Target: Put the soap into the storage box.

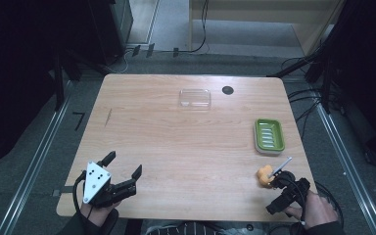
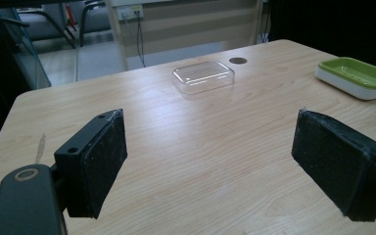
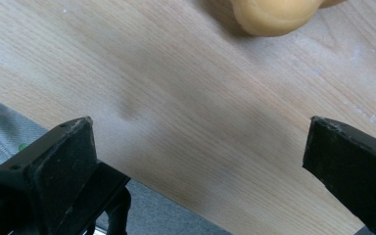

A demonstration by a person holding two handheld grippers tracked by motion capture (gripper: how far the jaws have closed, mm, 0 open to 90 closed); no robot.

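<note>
An orange rounded lump (image 1: 264,176) lies near the table's front right corner; its lower part is at the top edge of the right gripper view (image 3: 274,14). My right gripper (image 1: 277,191) hovers just in front of it over the table's edge, open, with only bare wood between its pads (image 3: 200,129). My left gripper (image 1: 124,164) sits at the front left, open, with nothing between its pads (image 2: 209,122). A green soap dish on a white base (image 1: 269,135) (image 2: 356,76) rests at the right. A clear plastic tray (image 1: 195,97) (image 2: 203,76) lies at the far middle.
A small black disc (image 1: 227,90) (image 2: 238,60) sits beside the clear tray at the far edge. A thin silvery rod (image 1: 282,165) slants up by the orange lump. The wooden table (image 1: 186,142) stands on grey floor, with cables beyond it.
</note>
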